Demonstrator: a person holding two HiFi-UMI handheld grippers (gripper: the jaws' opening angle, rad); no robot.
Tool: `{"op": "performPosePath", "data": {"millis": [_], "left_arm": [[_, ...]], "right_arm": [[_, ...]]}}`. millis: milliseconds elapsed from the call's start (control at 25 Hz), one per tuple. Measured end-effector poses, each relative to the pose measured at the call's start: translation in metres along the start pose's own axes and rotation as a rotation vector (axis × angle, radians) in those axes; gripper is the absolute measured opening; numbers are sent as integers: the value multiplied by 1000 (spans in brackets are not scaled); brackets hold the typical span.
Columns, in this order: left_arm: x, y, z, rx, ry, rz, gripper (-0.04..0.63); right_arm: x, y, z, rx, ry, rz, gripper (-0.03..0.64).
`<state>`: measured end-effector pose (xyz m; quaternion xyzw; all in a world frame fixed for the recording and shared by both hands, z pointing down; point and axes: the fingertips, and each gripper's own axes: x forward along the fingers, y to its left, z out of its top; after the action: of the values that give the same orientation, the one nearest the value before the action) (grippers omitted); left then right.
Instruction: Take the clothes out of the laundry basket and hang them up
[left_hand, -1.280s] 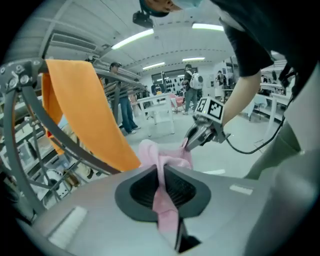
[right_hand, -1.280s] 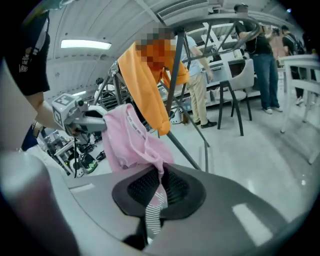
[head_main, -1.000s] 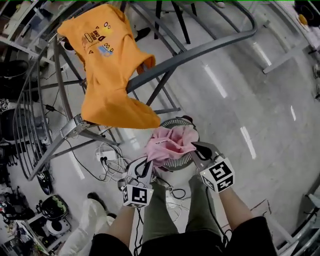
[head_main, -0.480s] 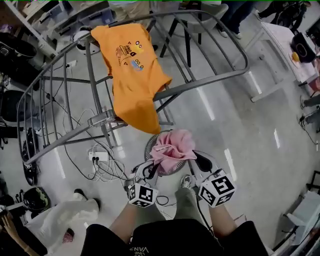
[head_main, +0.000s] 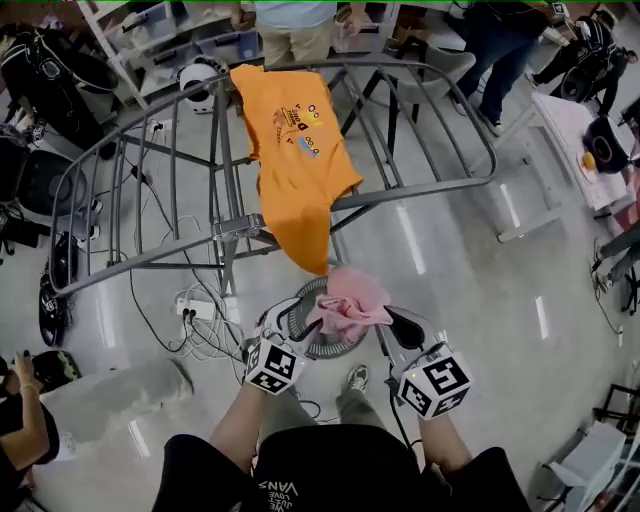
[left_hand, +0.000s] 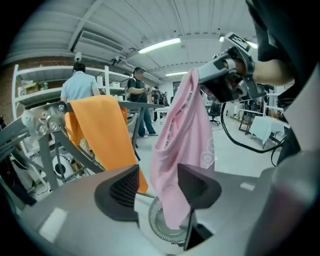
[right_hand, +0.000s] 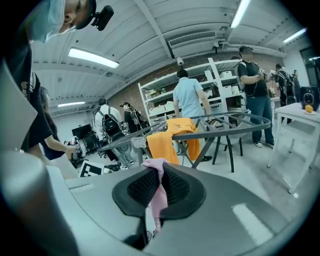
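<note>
Holds pink cloth (head_main: 348, 302) clamped in right gripper (head_main: 398, 325), opening left gripper (head_main: 284, 325) round its loose hanging end, over basket (head_main: 325, 345) at lower centre, rack (head_main: 430, 180) just beyond toward upper frame, bare bars right of orange shirt (head_main: 295, 150).

The glossy grey floor (head_main: 470, 280) carries the round laundry basket (head_main: 335, 348), just left of and below the right hand-held gripper (head_main: 398, 322). Beyond that gripper stands a grey drying rack (head_main: 420, 188) with an orange T-shirt (head_main: 295, 150) draped over it. A white power strip (head_main: 195, 305) lies farther left.
</note>
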<state>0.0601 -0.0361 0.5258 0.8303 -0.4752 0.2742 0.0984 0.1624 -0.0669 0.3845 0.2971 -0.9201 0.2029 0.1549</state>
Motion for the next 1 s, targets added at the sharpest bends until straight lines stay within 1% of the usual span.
{"op": "performPosePath", "data": {"millis": [80, 160, 280, 360, 440, 560, 600, 640, 680, 720, 840, 1000], "left_arm": [[-8, 3, 4, 3, -4, -28, 222], [-12, -1, 8, 29, -6, -72, 225], [0, -8, 10, 59, -12, -109, 225], [11, -12, 13, 45, -20, -107, 225], [16, -16, 19, 3, -36, -111, 225], [21, -29, 33, -29, -57, -147, 222], [22, -33, 36, -26, -59, -159, 214], [21, -35, 37, -20, -59, -164, 165], [17, -35, 38, -13, -57, -161, 74], [10, -34, 37, -8, -55, -151, 25], [-19, -25, 35, 0, -43, -86, 15], [-62, -3, 46, -17, -54, 47, 14]], "right_arm": [[-5, 15, 11, -22, -7, 18, 15], [-10, 25, 20, -46, -15, 25, 15], [-7, 25, 27, -82, -26, 47, 17], [-8, 25, 31, -108, -33, 70, 17], [-15, 30, 39, -124, -41, 93, 15], [-29, 34, 51, -151, -48, 125, 16], [-32, 34, 53, -163, -50, 131, 17], [-33, 34, 55, -174, -52, 136, 16], [-34, 34, 58, -185, -54, 139, 17], [-34, 36, 59, -192, -58, 140, 17], [-37, 38, 64, -209, -75, 144, 17], [-38, 33, 79, -249, -94, 175, 17]]}}
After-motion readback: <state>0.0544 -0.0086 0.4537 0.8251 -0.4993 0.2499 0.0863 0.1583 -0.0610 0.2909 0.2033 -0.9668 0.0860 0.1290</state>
